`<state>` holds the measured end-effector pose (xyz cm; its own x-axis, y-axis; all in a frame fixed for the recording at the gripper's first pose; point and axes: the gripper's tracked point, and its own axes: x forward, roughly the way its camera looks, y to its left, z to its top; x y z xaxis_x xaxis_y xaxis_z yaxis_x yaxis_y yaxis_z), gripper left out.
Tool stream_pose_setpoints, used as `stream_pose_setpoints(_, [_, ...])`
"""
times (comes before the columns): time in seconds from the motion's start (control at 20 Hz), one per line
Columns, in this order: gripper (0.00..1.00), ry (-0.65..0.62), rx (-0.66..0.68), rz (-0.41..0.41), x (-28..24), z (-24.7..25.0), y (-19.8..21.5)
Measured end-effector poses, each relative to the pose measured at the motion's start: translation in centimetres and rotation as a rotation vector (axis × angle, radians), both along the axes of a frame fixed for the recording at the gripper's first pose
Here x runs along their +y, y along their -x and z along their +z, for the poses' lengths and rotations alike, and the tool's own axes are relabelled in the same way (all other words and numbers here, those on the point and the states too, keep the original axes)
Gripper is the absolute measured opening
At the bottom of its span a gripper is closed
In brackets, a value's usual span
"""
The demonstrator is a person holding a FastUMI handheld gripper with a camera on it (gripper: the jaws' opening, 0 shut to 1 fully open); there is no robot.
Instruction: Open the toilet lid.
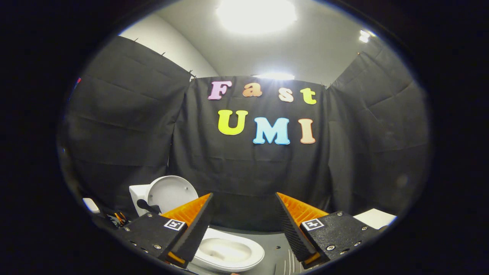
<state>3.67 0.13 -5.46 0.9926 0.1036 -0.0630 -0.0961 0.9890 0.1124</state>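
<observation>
Gripper [244, 225]: two orange-and-black fingers, spread wide apart, nothing between them; each carries a square black-and-white marker on its black base.

Left finger [191, 221]: its tip overlaps the near rim of the toilet bowl in view; whether it touches cannot be told.

Right finger [294, 221]: stands over the grey floor [275, 248], apart from the bowl.

Toilet bowl [227, 252]: white, oval, open to view, low between the fingers and nearer the left one.

Toilet lid [172, 193]: white, round, raised upright, just beyond the left finger, leaning back against the white tank [138, 194].

Black handle-like part [147, 207]: beside the tank's lower edge; its nature unclear.

White flat object [376, 218]: beyond the right finger's base, partly hidden.

Small white item [91, 205]: off to the left of the tank.

Black cloth wall [244, 175]: behind everything, creased, in three panels.

Ceiling [305, 49]: white, with a bright lamp [256, 15].
</observation>
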Motion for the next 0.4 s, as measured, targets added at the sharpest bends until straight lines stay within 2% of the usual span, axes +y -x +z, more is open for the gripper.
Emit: stream_pose_setpoints(0.4, [0.95, -0.032, 0.126, -0.113, -3.7, -3.8, 3.4])
